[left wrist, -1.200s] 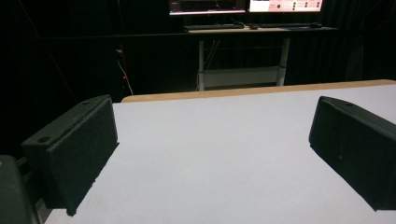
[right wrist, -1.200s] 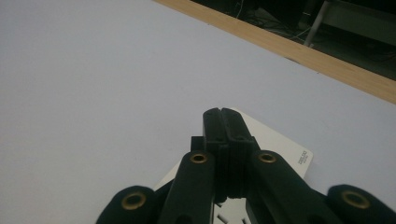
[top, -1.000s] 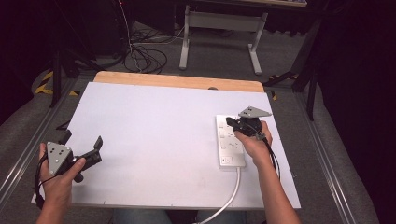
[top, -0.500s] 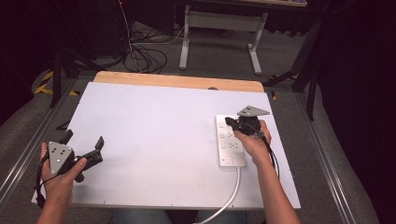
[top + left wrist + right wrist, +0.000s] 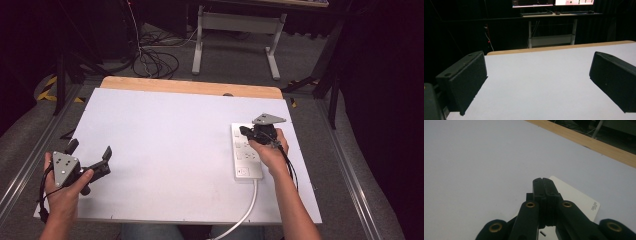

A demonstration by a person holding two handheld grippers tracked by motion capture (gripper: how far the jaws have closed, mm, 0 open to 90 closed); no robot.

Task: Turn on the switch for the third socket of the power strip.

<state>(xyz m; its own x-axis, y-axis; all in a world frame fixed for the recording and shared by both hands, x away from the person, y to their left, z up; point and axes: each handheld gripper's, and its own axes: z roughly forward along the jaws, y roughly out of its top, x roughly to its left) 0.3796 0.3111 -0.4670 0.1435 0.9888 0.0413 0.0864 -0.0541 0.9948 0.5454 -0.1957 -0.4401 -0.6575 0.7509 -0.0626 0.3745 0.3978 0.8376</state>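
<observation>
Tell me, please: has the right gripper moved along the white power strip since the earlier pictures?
No. In the high view the right gripper sits over the far end of the white power strip, the same place as before, fingers shut.

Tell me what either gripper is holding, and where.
Nothing. The right gripper is shut with nothing between its fingers, over the power strip. The left gripper is open above bare table.

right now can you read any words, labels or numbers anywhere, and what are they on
Power strip: a small dark print near one corner, too blurred to read.
Power strip in the high view: socket markings too small to read.
Monitors behind the table in the left gripper view: bright screen content, too small to read.
White table, left gripper and right gripper: no text seen.
</observation>
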